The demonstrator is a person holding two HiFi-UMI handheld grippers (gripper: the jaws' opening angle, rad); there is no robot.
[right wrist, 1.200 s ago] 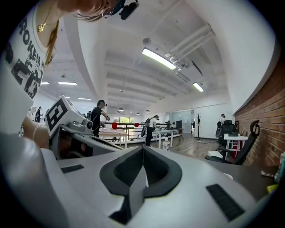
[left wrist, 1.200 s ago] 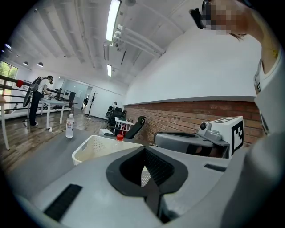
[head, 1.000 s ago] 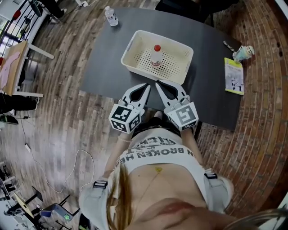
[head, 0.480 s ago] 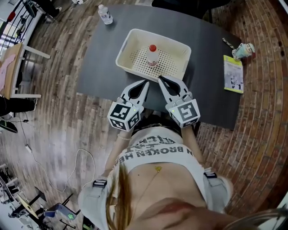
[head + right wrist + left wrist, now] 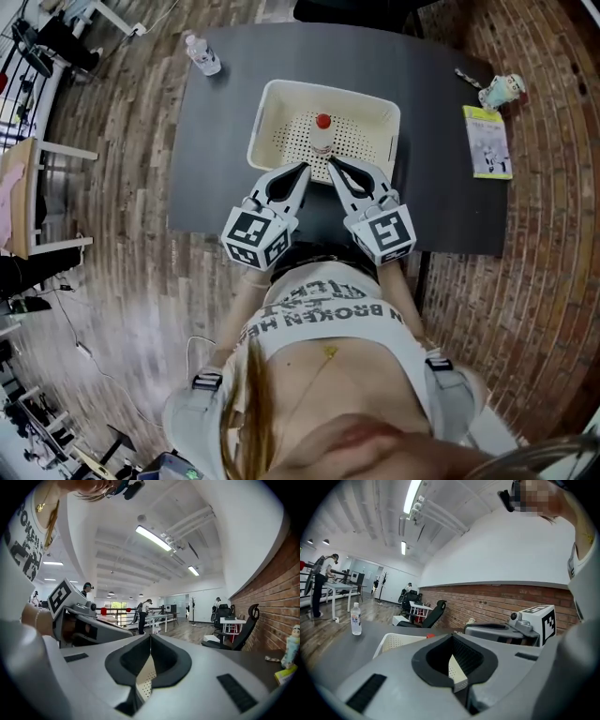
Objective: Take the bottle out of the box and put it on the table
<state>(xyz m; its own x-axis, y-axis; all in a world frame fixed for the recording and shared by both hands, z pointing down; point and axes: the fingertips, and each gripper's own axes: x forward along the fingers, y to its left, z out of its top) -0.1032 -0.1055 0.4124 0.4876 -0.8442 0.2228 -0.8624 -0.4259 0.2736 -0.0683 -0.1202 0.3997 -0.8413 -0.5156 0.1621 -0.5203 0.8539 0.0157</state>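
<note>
We hold the left gripper (image 5: pixel 305 169) and the right gripper (image 5: pixel 331 166) side by side over the near part of the dark surface (image 5: pixel 441 122). Their tips point far and converge toward each other. From the head view both tips reach the near rim of the box (image 5: pixel 265 131); we cannot tell whether they touch it.

The left gripper's jaws are pressed together at the tip with nothing between them. The right gripper's jaws are likewise pressed together and empty; through the gap behind their tips we see only the box's perforated floor.

The box is a cream basket with a perforated floor, and it sits near the middle of the surface. The bottle (image 5: pixel 322 136) stands upright inside it, red cap (image 5: pixel 323 121) on, in the near half of the box and just beyond the two gripper tips.

A second water bottle (image 5: pixel 202 53) stands at the far left corner of the surface, well apart from the box. A leaflet (image 5: pixel 487 141) lies near the right edge.
</note>
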